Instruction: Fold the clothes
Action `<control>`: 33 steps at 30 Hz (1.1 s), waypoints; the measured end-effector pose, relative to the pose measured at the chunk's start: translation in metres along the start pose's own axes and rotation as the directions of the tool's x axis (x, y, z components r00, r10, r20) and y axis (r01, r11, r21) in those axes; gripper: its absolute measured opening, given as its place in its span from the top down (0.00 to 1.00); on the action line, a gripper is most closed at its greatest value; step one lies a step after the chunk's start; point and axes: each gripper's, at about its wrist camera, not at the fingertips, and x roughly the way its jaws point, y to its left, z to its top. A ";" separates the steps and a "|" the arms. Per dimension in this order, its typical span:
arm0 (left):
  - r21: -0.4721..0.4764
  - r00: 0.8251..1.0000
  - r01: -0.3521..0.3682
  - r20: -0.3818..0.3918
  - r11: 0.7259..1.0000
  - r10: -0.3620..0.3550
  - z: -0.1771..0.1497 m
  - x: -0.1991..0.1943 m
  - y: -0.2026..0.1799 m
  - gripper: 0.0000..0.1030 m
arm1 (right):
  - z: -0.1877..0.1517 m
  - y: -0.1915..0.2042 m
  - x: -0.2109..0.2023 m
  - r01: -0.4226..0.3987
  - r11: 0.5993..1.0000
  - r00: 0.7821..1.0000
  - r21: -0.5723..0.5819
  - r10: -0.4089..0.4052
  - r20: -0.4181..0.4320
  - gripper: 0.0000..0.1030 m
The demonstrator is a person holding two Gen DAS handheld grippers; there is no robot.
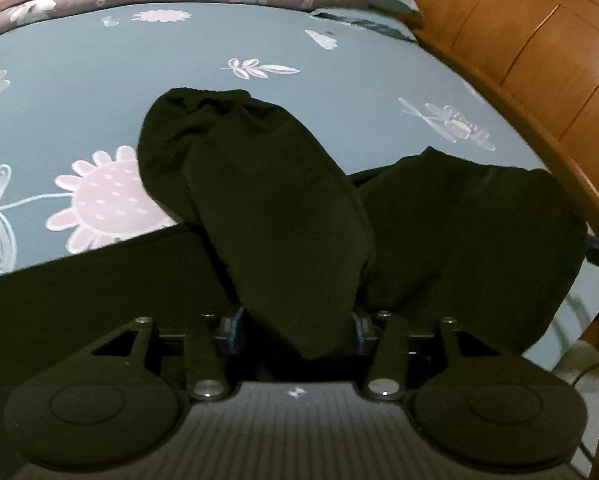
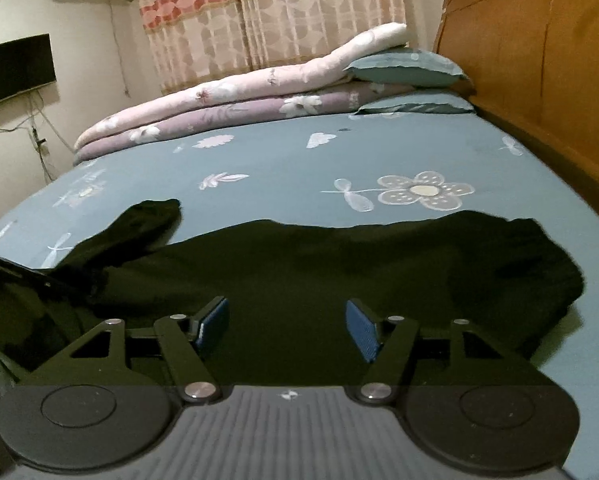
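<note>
1. Right now I am holding a sleeve (image 1: 255, 216) of the black top (image 2: 319, 280) in my left tongs (image 1: 295, 328); they are clamped on its cloth, and the cuffed end is standing up and away from me over the bed (image 1: 219, 40).
2. My right tongs (image 2: 287, 326) are standing wide apart with nothing between the blue pads (image 2: 361, 330), hovering low over the body of the top, which is lying spread across the near part of the blue flowered sheet.
3. To do this well, I am judging that the sleeve should be carried flat and straight across the body, kept taut so it lands without a twist, while the free tongs are pressing or pinning the body so it is not dragged along.
4. I am watching the cloth for bunching near the grip, since thick dark fabric hides creases.
5. The left view is showing the grip itself and a second dark mound (image 1: 471, 236) of the top toward the wooden headboard (image 1: 539, 52).
6. The right view is showing what the left one misses: the whole spread body, the raised sleeve from the side at far left, plus the folded quilts (image 2: 235, 96), pillows (image 2: 407, 68) and curtain (image 2: 271, 12) beyond.
</note>
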 end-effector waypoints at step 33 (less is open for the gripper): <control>-0.007 0.987 -0.156 0.021 0.988 0.156 0.017 -0.081 0.032 0.40 | 0.023 -0.026 -0.012 0.149 0.986 0.986 -0.069 -0.143 0.089 0.23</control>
